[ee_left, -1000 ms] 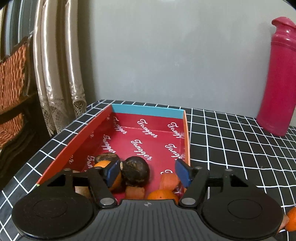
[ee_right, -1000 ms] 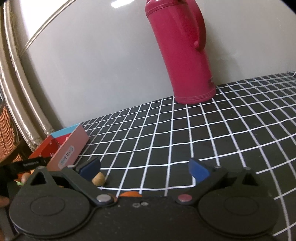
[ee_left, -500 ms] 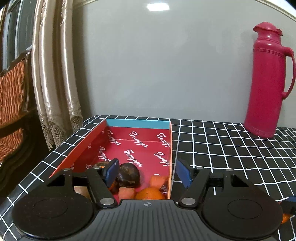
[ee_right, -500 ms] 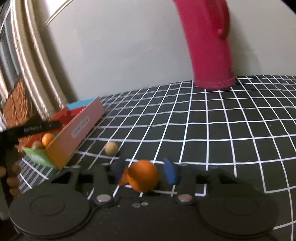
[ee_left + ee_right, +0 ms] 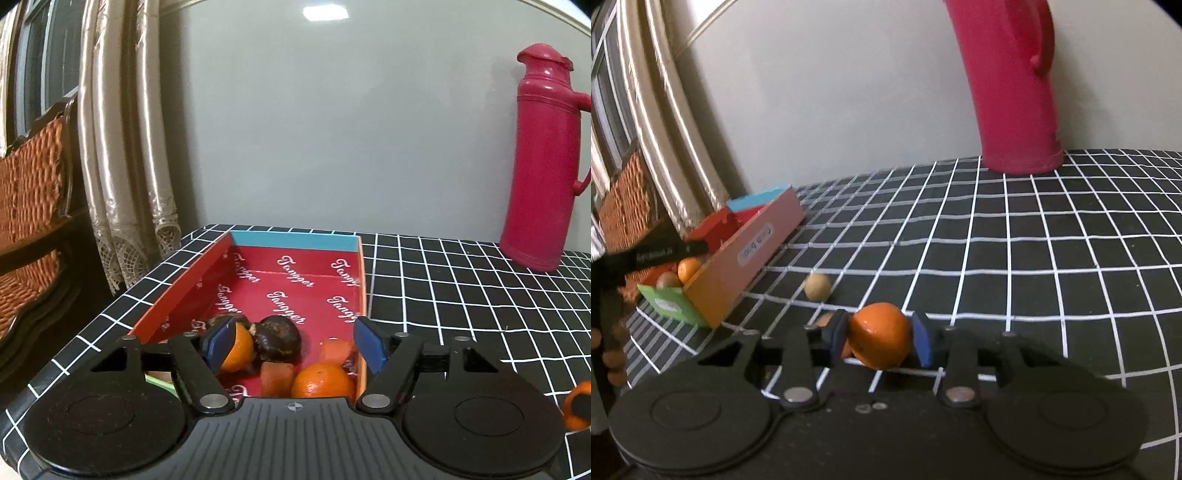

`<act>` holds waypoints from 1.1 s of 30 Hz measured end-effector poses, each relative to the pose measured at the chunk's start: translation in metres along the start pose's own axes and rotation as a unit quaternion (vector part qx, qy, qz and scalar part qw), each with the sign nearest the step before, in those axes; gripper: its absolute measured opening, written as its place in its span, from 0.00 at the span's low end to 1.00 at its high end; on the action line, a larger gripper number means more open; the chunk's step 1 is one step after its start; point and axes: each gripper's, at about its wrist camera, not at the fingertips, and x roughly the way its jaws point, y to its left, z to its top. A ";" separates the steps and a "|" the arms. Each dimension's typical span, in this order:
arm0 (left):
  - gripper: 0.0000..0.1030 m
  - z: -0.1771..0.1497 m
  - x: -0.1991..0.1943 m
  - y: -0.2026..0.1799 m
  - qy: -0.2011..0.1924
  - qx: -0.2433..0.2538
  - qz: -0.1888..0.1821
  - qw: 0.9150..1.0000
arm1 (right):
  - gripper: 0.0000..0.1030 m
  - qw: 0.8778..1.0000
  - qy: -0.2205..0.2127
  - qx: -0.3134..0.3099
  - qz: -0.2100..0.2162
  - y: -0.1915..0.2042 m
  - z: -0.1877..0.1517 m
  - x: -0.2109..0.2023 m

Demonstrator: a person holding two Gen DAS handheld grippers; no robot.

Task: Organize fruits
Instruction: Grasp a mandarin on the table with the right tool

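— Where the right gripper [image 5: 877, 341] sits low over the tablecloth [image 5: 1015, 266], what is between its blue pads [image 5: 921, 343]?

— A smooth, round orange [image 5: 881, 334], glossy skin. Both pads lie against its sides, so it is clamped, though the jaws are easing outward a little. Behind it, partly hidden by the left pad, is a scrap of something orange I cannot identify.

— And the cloth?

— Black with a white grid, flat, matte. A small tan ball-shaped fruit [image 5: 817, 287] lies on it alone, between the held orange and the box [image 5: 738, 269].

— Describe the box.

— Cardboard, long and shallow, red inside with white script printed over it, a blue end wall far off and a green flap at the near end. In the left wrist view its near end holds two oranges [image 5: 323, 380], a dark wrinkled round fruit [image 5: 279, 338] and pale orange chunks [image 5: 277, 376].

— The left gripper [image 5: 293, 345]?

— Above that near end, jaws apart and widening, nothing between the pads. Its left pad covers part of one orange.

— Anything else around?

— A tall magenta plastic flask [image 5: 541, 166] with a handle stands upright near the grey wall, well apart from the box. Shiny pleated curtains [image 5: 122, 147] with lace hems hang left, beside a woven cane chair [image 5: 31, 192].
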 end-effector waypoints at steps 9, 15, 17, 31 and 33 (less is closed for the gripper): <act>0.71 -0.005 -0.007 0.034 -0.006 -0.009 0.035 0.999 | 0.36 0.997 -0.045 0.016 0.053 0.036 0.036 0.012; 0.72 -0.007 -0.005 0.067 -0.003 -0.032 0.058 0.998 | 0.36 0.993 -0.048 -0.006 0.107 0.086 0.049 0.041; 0.72 -0.008 -0.004 0.073 -0.002 -0.034 0.062 0.998 | 0.36 0.992 -0.046 -0.011 0.120 0.098 0.051 0.049; 0.74 -0.017 0.003 0.105 0.014 -0.038 0.072 0.997 | 0.36 0.987 -0.024 -0.053 0.147 0.154 0.056 0.103; 0.74 -0.018 0.004 0.109 0.018 -0.041 0.071 0.996 | 0.36 0.987 -0.021 -0.058 0.146 0.159 0.054 0.110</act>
